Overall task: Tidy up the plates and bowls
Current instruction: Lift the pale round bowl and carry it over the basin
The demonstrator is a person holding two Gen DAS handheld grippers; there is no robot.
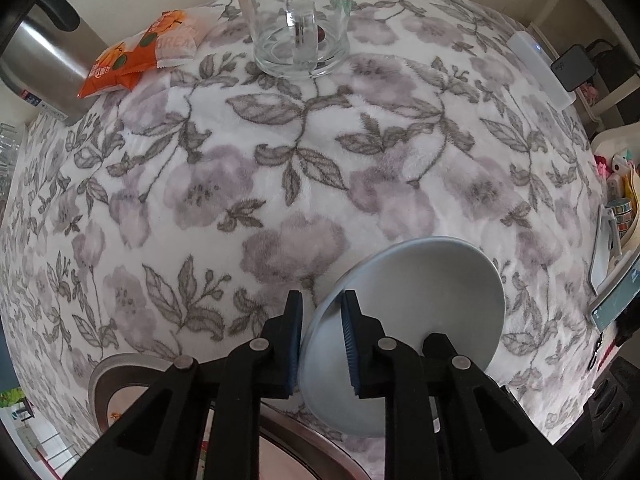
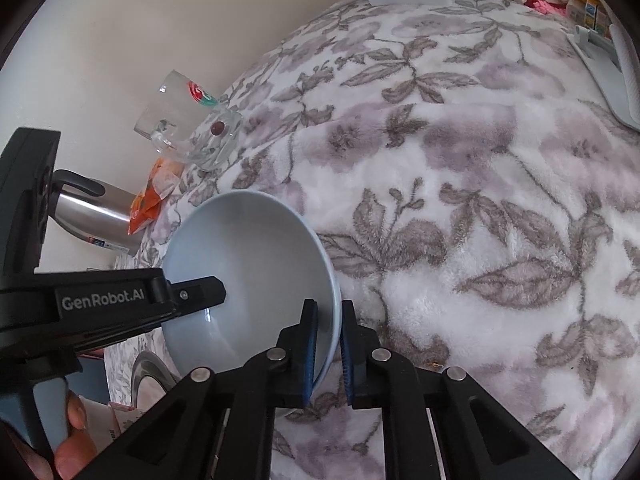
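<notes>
A pale blue bowl [image 1: 424, 300] hangs tilted above the flowered tablecloth [image 1: 280, 168], held at two places on its rim. My left gripper [image 1: 322, 344] is shut on the rim, with one blue pad outside the wall and one inside. In the right wrist view the same bowl [image 2: 248, 264] faces the camera. My right gripper [image 2: 329, 350] is shut on its right-hand rim. One of the left gripper's fingers [image 2: 200, 292] reaches over the bowl's left rim into its hollow. A person's hand [image 2: 68, 444] holds that tool's handle.
A glass mug [image 1: 300, 20] stands at the table's far side beside orange snack packets [image 1: 136, 52] and a steel jug [image 1: 44, 60]. A metal-rimmed dish [image 1: 120, 368] lies under the left gripper. A white box [image 1: 540, 68] and a phone [image 1: 612, 300] sit along the right edge.
</notes>
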